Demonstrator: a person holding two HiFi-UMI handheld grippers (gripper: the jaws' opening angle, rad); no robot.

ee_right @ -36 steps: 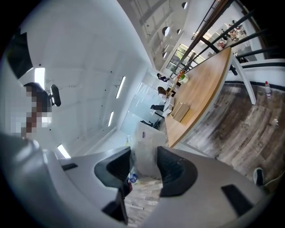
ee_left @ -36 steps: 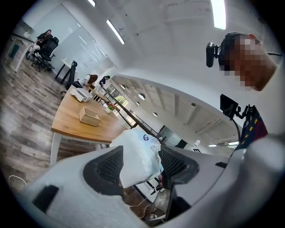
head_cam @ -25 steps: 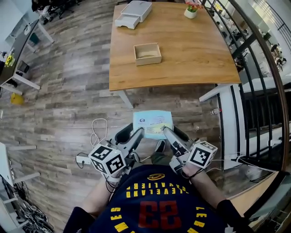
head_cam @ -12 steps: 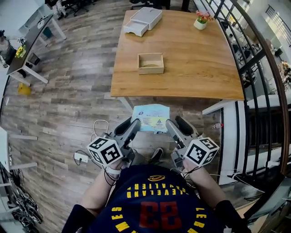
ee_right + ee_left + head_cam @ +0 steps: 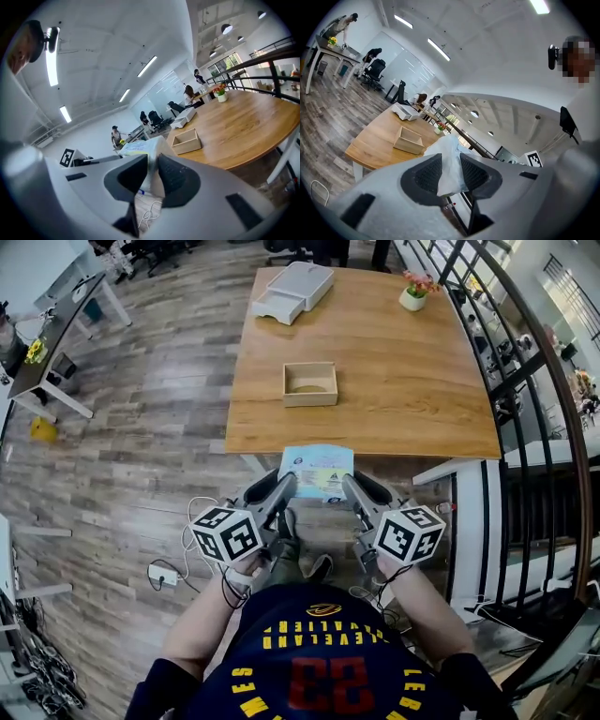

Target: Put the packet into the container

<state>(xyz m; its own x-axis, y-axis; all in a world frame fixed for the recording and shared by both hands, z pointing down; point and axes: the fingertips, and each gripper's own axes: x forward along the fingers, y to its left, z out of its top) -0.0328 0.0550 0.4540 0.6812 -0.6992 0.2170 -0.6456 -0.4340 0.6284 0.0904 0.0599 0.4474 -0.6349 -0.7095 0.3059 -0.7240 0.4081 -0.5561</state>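
Observation:
A pale blue and yellow packet hangs just off the near edge of the wooden table. My left gripper is shut on its left edge and my right gripper pinches its right edge, jaws closing. In the left gripper view the crumpled packet sits pressed between the pads. The right gripper view shows the packet squeezed in the narrow gap. The container, an open wooden box, stands empty on the table farther ahead, also seen as a box and a box.
A white drawer unit and a flower pot sit at the table's far end. A black railing runs along the right. Cables and a plug lie on the floor at the left, with desks beyond.
The table has come nearer in the head view. Both grippers have carried the packet forward from above the floor to the table's near edge.

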